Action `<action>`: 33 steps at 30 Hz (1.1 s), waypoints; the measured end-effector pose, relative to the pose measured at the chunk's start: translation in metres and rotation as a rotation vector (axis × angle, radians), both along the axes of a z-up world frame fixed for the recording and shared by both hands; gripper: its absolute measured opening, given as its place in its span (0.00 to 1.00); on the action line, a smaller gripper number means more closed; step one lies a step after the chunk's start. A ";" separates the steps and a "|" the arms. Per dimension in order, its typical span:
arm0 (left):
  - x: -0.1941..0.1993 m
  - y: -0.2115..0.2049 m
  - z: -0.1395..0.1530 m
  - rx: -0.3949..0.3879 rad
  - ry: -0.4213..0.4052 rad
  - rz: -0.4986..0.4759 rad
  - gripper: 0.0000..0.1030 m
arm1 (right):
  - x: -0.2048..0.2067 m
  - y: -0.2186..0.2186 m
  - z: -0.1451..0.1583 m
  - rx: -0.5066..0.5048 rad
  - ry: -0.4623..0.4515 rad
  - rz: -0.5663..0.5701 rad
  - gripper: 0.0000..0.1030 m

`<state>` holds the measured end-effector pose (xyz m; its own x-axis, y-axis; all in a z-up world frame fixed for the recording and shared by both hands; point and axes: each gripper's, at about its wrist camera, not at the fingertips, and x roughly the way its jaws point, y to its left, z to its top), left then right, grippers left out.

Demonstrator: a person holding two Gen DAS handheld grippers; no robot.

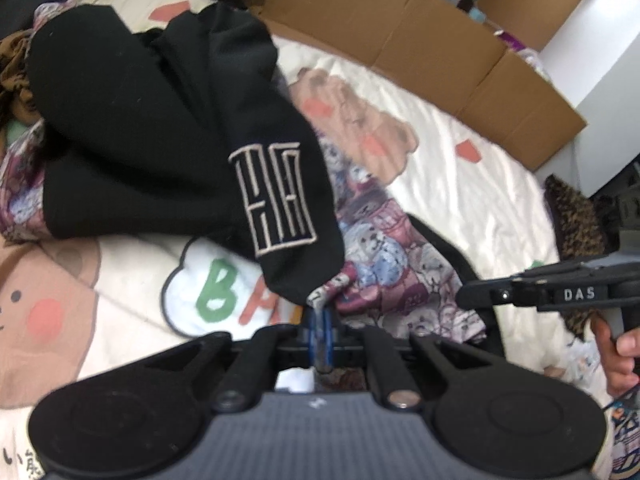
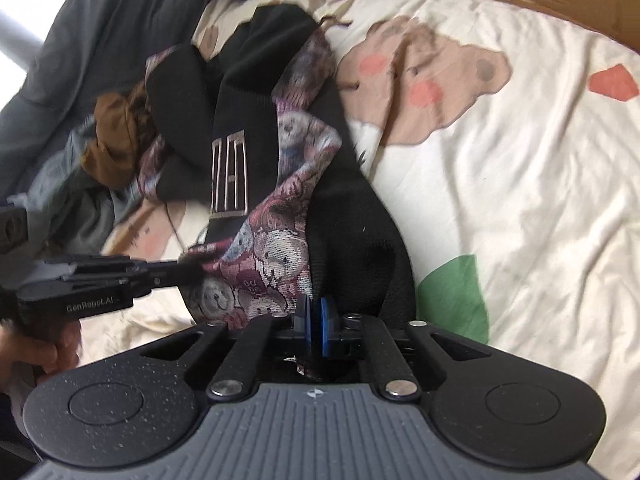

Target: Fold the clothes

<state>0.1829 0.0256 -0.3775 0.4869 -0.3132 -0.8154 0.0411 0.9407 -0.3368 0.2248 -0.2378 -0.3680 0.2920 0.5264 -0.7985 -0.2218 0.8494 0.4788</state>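
A black garment (image 1: 160, 128) with a bear-pattern woven panel (image 1: 392, 256) and a beige line logo (image 1: 276, 196) lies bunched on the cream bedsheet (image 1: 460, 184). My left gripper (image 1: 320, 320) is shut on the garment's edge, lifting it. My right gripper (image 2: 314, 320) is shut on another edge of the same garment (image 2: 352, 232), where black cloth meets the bear panel (image 2: 272, 256). Each gripper shows in the other's view, the right one (image 1: 472, 296) at the far right and the left one (image 2: 188, 270) at the left.
Flattened cardboard (image 1: 420, 40) lines the far side of the bed. A brown garment (image 2: 116, 140) and grey clothes (image 2: 80, 80) pile at the left. A leopard-print item (image 1: 576, 216) lies at the right edge. The sheet (image 2: 520, 160) has bear cartoons.
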 end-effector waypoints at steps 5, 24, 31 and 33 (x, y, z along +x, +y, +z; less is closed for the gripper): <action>0.005 -0.008 0.006 -0.025 -0.023 -0.013 0.27 | 0.005 -0.025 0.013 0.037 -0.003 -0.080 0.01; 0.013 0.004 -0.007 0.055 -0.015 0.062 0.44 | -0.017 -0.139 0.015 -0.125 -0.025 -0.349 0.00; 0.025 0.033 -0.004 0.135 -0.047 0.157 0.58 | -0.028 -0.163 0.010 -0.190 -0.028 -0.412 0.00; 0.028 0.045 -0.004 0.166 -0.053 0.192 0.63 | -0.031 -0.169 0.009 -0.205 -0.024 -0.430 0.00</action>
